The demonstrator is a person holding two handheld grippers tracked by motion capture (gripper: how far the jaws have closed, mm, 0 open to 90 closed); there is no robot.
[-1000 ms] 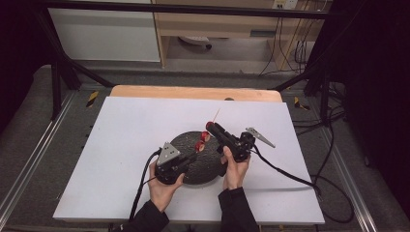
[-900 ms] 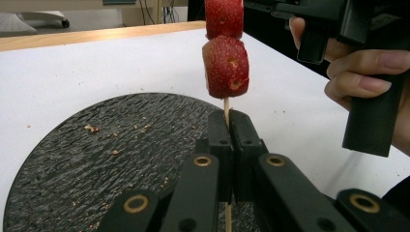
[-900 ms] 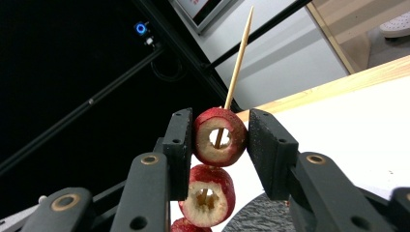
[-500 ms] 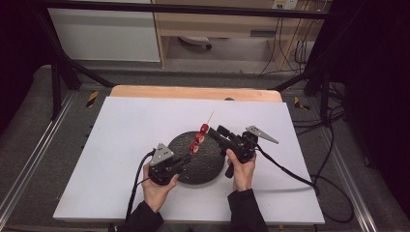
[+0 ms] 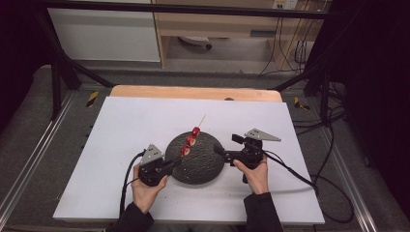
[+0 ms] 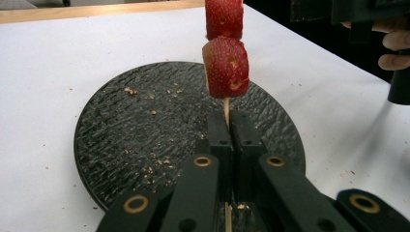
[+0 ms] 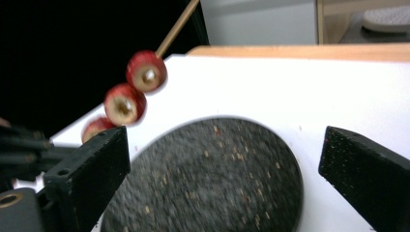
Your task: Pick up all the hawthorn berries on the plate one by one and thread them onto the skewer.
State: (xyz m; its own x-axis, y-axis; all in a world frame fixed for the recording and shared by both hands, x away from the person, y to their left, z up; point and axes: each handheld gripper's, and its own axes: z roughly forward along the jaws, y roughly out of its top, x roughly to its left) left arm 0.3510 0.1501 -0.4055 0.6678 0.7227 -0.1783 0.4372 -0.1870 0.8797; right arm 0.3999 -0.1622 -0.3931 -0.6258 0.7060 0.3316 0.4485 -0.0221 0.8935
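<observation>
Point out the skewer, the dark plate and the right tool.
skewer (image 5: 202,119): high view, bare pointed end.
dark plate (image 6: 145,125): left gripper view, textured top face.
right tool (image 5: 226,146): high view, between its open tips.

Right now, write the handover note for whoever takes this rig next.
Left gripper: shut on the skewer, held above the black plate.
Right gripper: jaws have just been opening, nothing between them, over the plate's right edge.
Done: three strawberry pieces threaded on the skewer.
Left: probably laying the skewer on the plate; crumbs lie there.
</observation>
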